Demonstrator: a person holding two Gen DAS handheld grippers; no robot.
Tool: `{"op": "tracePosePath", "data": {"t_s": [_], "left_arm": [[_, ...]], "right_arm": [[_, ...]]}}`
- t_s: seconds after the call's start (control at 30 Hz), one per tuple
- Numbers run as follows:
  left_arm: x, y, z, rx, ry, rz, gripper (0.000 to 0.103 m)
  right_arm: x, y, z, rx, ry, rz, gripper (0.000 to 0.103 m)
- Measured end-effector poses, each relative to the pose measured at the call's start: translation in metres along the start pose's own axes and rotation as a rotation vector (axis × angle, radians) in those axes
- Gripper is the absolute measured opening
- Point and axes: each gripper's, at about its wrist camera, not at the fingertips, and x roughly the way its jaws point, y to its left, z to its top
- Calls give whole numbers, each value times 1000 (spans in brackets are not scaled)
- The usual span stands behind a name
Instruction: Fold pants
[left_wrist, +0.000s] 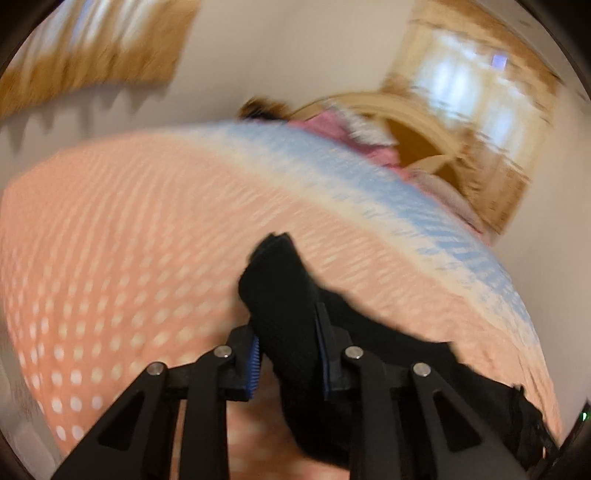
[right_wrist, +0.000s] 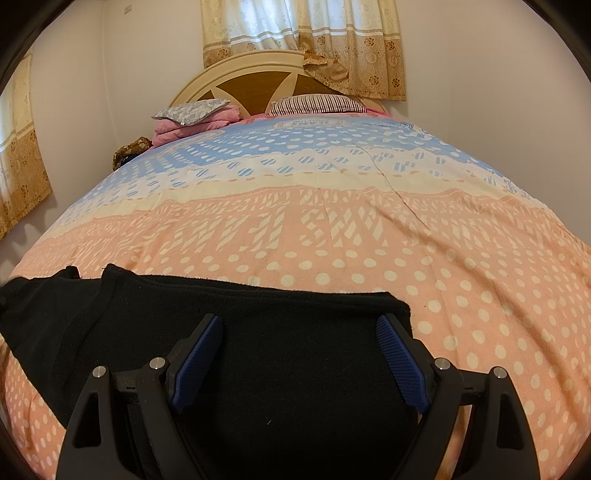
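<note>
The left tool (left_wrist: 288, 354) is clenched on a bunch of the pants (right_wrist: 229, 332), which lie on the bed (right_wrist: 332, 229) nearest its foot. The right tool (right_wrist: 301, 358) hangs released over them. Carry the fold across evenly, keeping the cloth taut.

Soft daylight came through the curtains (right_wrist: 303, 40) at the top, the left wrist view was smeared by motion blur, the right stayed sharp, and both bent strongly toward dark rounded corners.
</note>
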Motion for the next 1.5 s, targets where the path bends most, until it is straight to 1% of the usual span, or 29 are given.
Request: {"op": "tracePosePath", "data": {"t_s": [0.03,0.07,0.1,0.13,0.17,0.23,0.27,0.33,0.37,0.4,0.43,0.5,0.53,0.6,0.7,0.73,0.8,0.83,0.9,0.97,1.1,1.13,1.17,1.3,1.33,1.37,1.4,1.43,1.5], "left_arm": [[-6,-12,2,34,-18,-16,25],[-14,-31,3,90,-45,-38,25],[-25,-58,3,164,-76,-71,25],[-31,-71,2,196,-87,-93,25],[-41,-98,-4,258,-103,-152,25],[-53,-130,-16,332,-122,-217,25],[-60,-156,-30,390,-128,-273,25],[-66,-188,-53,468,-125,-350,25],[-67,-197,-61,492,-124,-369,25],[-67,-212,-76,530,-115,-397,25],[-66,-221,-87,553,-99,-416,25],[-57,-241,-118,615,-43,-447,25],[-54,-245,-129,642,-27,-449,25],[-47,-255,-156,725,-7,-435,25],[-46,-258,-164,769,-22,-416,25],[-45,-259,-162,768,-24,-415,25],[-43,-259,-159,763,-28,-417,25],[-42,-260,-160,768,-32,-417,26],[-41,-263,-165,793,-42,-408,26],[-44,-266,-179,827,-53,-397,26],[-51,-268,-192,914,-114,-371,26],[-52,-267,-194,927,-126,-368,26],[-53,-267,-195,943,-136,-365,26],[-57,-265,-199,975,-149,-368,28],[-58,-264,-198,977,-150,-369,31],[-60,-261,-195,970,-132,-384,33],[-61,-256,-191,955,-99,-407,34],[-60,-253,-187,938,-74,-426,35],[-65,-244,-175,896,-20,-462,42]], "right_arm": [[0,0,0,0,0,0,86],[0,0,0,0,0,-1,86],[0,1,0,0,0,-2,86],[-1,1,0,-1,-3,-2,86],[-1,0,0,0,-6,-4,87],[-4,-1,0,11,-20,0,87],[-6,-3,0,20,-29,10,87],[-10,-8,1,50,-42,38,87],[-11,-12,2,75,-46,58,87],[-14,-19,3,115,-50,89,86],[-15,-23,4,141,-54,112,87],[-18,-34,5,207,-68,165,87],[-19,-40,5,240,-75,189,87],[-20,-44,4,271,-78,207,87],[-27,-45,6,282,-98,243,86],[-31,-44,8,277,-114,269,86],[-37,-40,12,270,-124,355,86],[-36,-38,14,275,-112,409,86],[-32,-32,17,306,-63,544,87],[-29,-26,18,315,-28,618,87],[-20,-2,21,285,68,745,87],[-16,6,22,268,99,760,86],[-12,12,23,253,119,755,86],[9,45,26,164,219,716,86],[12,54,25,137,233,709,75],[12,59,24,119,235,698,57],[14,67,24,90,264,680,18],[15,67,23,88,276,655,17],[11,65,24,98,266,638,16]]}}
